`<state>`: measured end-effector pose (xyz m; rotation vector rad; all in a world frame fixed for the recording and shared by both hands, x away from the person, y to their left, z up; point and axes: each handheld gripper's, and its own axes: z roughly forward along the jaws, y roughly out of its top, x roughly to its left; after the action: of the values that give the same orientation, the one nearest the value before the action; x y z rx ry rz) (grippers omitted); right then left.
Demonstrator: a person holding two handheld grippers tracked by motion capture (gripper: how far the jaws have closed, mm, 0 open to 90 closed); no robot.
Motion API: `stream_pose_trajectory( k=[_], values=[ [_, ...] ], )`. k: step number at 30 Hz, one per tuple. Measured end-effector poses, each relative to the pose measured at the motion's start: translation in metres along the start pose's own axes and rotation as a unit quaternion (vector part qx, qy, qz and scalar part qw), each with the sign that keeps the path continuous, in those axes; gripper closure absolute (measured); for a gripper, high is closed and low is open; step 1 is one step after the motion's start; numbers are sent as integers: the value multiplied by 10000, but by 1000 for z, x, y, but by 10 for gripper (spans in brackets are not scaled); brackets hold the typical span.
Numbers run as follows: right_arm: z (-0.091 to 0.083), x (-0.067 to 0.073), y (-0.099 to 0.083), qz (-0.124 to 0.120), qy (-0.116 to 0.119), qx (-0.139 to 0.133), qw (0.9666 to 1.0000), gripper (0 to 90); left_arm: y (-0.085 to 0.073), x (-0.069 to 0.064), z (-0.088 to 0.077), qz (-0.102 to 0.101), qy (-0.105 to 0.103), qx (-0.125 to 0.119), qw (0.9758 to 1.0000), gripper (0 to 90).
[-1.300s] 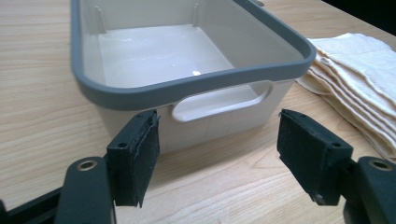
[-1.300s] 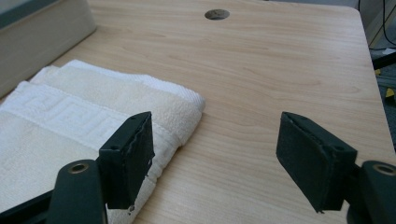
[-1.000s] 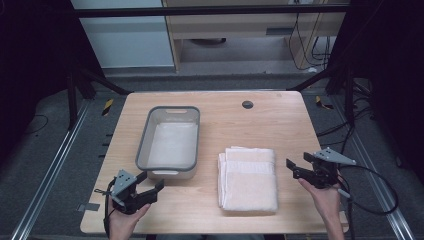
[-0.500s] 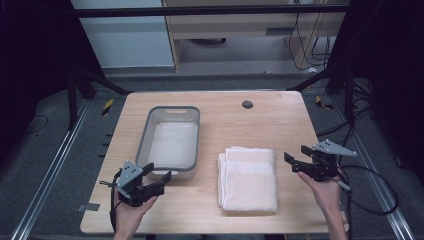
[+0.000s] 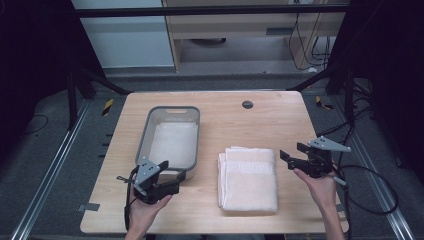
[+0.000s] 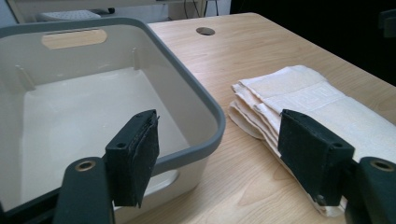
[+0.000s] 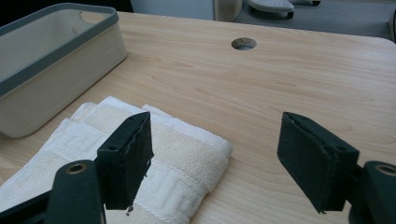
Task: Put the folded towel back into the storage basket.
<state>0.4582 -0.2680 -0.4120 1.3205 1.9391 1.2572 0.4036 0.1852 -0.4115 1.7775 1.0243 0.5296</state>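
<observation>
Wooden table (image 5: 260, 120) bears basin (image 5: 172, 137) and folded towel (image 5: 248, 179); left claw (image 5: 172, 176) and right claw (image 5: 290, 159) (both empty) gape released.

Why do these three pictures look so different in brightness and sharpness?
High view: dark surroundings, evenly lit table, soft, slightly grainy, no hard shadows. Left gripper view: the near jaws look soft, the bin and towel sharper, mild sheen on the bin's floor. Right gripper view: wood grain crisp, faint glare toward the far edge by the hole.

A lab: framed test table (image 5: 260, 120) (cables (image 5: 305, 35) trailing behind), grey floor.
</observation>
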Motion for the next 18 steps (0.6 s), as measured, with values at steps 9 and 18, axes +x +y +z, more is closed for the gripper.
stream_pose_trajectory(
  k=[9, 18],
  values=[
    [6, 2, 0, 4, 78, 30, 10000, 263, 2, -14, 11, 71, -148, 56, 9998, 287],
    [15, 4, -2, -13, 144, 87, 9999, 251, 2, -28, 23, 153, -285, 169, 9993, 297]
  ],
)
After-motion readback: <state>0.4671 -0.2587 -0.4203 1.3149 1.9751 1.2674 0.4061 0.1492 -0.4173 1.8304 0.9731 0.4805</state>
